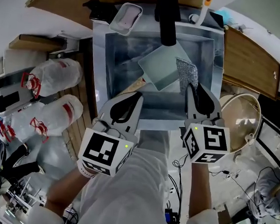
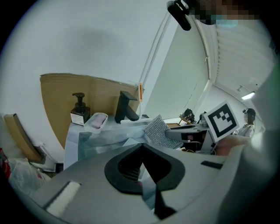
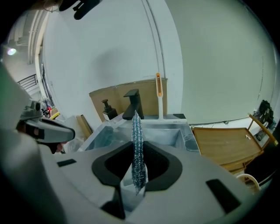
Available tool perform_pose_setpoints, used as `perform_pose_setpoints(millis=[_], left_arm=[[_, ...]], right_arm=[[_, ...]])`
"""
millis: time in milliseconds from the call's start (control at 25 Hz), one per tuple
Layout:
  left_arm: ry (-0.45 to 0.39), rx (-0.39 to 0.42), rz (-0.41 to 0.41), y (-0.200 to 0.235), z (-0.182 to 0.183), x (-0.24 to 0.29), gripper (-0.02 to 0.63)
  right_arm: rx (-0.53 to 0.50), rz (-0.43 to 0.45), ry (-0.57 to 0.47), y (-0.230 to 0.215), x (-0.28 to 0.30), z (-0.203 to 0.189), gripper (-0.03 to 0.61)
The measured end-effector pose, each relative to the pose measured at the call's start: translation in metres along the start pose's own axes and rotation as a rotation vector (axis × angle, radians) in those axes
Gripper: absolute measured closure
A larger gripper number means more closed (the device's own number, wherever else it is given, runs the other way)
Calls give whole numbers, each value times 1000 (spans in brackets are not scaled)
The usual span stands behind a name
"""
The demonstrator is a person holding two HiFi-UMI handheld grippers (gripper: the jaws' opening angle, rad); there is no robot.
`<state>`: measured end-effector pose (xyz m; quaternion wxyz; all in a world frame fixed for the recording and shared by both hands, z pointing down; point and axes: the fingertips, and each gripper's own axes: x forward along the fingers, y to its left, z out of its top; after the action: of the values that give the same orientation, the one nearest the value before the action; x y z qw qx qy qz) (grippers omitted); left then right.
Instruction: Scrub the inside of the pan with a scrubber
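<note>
A pale green square pan (image 1: pixel 160 68) hangs tilted over the steel sink (image 1: pixel 114 51). Its wooden handle (image 1: pixel 132 88) runs down into my left gripper (image 1: pixel 137 95), which is shut on it. My right gripper (image 1: pixel 198 89) is shut on a silver mesh scrubber (image 1: pixel 186 73), which stands just right of the pan's edge. In the right gripper view the scrubber (image 3: pixel 137 144) stands edge-on between the jaws of the right gripper (image 3: pixel 136 170). From the left gripper view the scrubber (image 2: pixel 157 130) shows flat, beyond the shut left gripper (image 2: pixel 141 151).
A black faucet (image 1: pixel 167 16) rises at the sink's back, with a soap dish (image 1: pixel 127 17) to its left. Filled plastic bags (image 1: pixel 57 78) lie at the left. At the right are a wooden board (image 1: pixel 249 59) and a glass bowl (image 1: pixel 241 120).
</note>
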<state>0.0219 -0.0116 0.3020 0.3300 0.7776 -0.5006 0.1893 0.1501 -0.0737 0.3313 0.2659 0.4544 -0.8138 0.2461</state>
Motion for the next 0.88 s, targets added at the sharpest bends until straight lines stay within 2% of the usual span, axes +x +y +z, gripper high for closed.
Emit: perform_pose_setpoints(millis=[360, 880], left_arm=[[0, -76, 34, 36, -18, 54, 620], [32, -131, 12, 35, -52, 108, 618]], right_arm=[[17, 3, 63, -15, 67, -30, 520], [5, -8, 208, -46, 147, -65, 520]])
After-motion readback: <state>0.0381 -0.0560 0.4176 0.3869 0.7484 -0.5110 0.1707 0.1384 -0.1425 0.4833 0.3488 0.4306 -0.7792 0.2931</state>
